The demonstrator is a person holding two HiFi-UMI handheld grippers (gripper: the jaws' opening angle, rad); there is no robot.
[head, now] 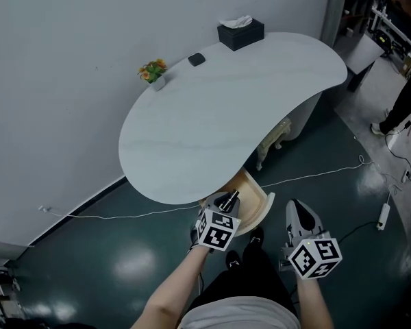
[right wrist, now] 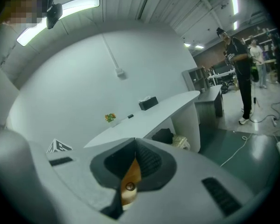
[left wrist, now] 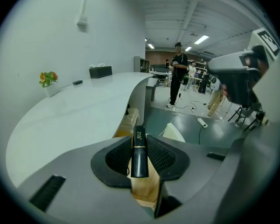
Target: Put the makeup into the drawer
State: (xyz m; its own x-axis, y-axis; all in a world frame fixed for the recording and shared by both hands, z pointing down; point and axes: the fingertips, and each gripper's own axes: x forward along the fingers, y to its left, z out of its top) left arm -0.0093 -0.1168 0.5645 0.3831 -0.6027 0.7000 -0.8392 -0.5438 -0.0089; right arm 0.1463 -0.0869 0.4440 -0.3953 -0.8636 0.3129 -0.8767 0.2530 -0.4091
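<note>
the makeup is a slim black lipstick tube [left wrist: 139, 154], glossy, with a thin gold band across it and a short bit of pale print on the part beyond the band. i can't read the print for certain. the left gripper [head: 227, 203] has it: the ribbed dark pads are pressed against its two long sides. the printed end pokes out past the fingertips towards the table and the plain end lies back between the pads.

from where i stand the tube hangs over the open drawer [head: 260, 210], a light wooden one with a curved pale front, pulled out from under the near edge of the white kidney-shaped table [head: 212, 136]. in the left gripper view bare wood shows straight beneath the tube. i can't tell whether the tube touches the wood.

the right gripper [head: 296, 211] is just to the right of the drawer, apart from it. its jaws are drawn together at the tips with nothing between the pads. only a sliver of light wood and a small round fitting show through the gap behind them.

on the far side of the tabletop sit a black tissue box [head: 240, 33], a small dark object [head: 196, 59] and a little pot of orange flowers [head: 154, 72], all well away from the drawer. a white cable [head: 308, 177] trails across the dark green floor.
</note>
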